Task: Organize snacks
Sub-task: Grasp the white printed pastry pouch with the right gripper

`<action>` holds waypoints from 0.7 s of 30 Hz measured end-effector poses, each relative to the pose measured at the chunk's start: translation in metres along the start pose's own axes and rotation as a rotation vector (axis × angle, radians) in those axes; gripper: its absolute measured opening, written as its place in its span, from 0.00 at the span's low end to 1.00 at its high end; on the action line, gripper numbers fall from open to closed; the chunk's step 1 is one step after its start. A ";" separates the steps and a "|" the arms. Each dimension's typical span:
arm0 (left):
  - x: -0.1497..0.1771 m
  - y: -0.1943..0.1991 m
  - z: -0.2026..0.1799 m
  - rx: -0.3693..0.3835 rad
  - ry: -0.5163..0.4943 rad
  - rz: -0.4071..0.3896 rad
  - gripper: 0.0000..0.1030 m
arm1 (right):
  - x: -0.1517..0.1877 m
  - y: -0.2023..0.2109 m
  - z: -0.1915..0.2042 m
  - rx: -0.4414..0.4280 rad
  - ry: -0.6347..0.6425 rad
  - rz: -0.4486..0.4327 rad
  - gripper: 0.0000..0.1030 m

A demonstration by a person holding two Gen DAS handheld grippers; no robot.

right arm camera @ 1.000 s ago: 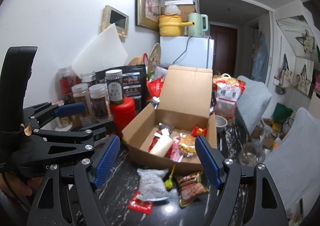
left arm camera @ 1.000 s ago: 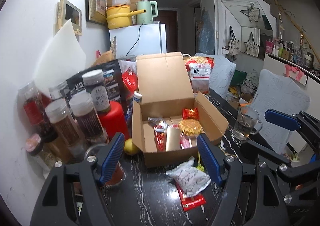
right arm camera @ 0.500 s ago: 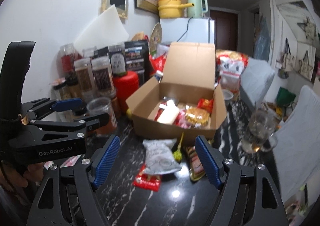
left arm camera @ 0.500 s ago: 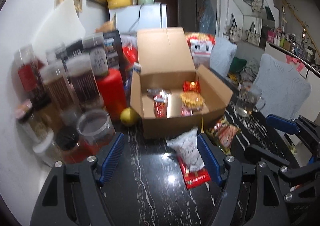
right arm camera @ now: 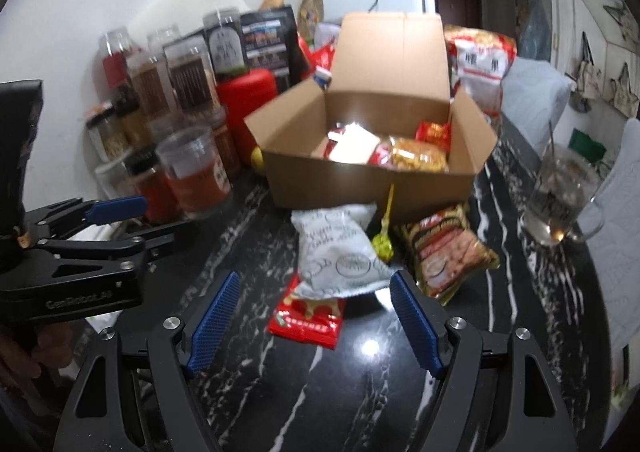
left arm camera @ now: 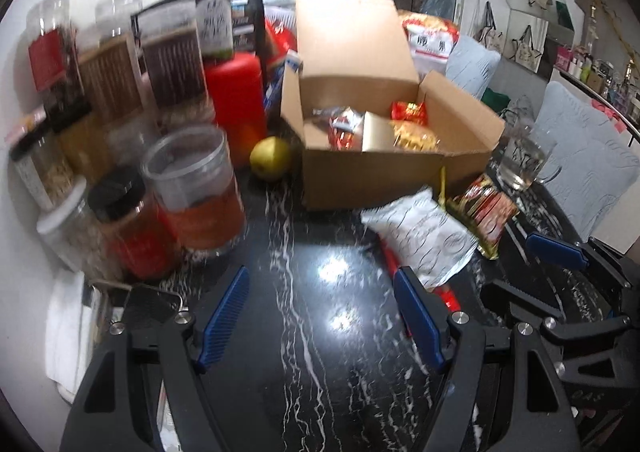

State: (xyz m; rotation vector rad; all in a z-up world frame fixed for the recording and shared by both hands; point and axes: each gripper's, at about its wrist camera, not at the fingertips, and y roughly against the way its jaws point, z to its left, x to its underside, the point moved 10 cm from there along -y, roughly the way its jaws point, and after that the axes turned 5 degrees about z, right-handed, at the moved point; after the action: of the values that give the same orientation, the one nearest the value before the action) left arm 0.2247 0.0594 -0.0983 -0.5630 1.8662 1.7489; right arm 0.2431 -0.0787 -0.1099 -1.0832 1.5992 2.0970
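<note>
Snacks [right arm camera: 344, 256] before cardboard box [right arm camera: 372, 184], jaws wide, empty.

A black, white-veined marble worktop [right arm camera: 280, 392] is pretty crowded: an open brown cardboard box [right arm camera: 360, 184] is parked mid-top, a white crinkly snack bag [right arm camera: 340, 256] is laid over a flat red packet [right arm camera: 308, 318], a red-gold noodle packet [right arm camera: 448, 252] sits beside it, with a glass mug [right arm camera: 560, 200] and clear jars [left arm camera: 196, 188] nearby.
</note>
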 end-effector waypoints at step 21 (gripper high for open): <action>0.009 -0.058 0.019 0.034 0.067 0.107 0.72 | -0.015 -0.090 -0.010 0.030 0.062 0.137 0.84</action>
State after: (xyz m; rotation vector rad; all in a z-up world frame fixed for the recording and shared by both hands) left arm 0.2557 0.0743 -0.1497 -0.5232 2.0013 1.7828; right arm 0.3136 -0.0537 -0.1635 -1.0671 1.7749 2.1371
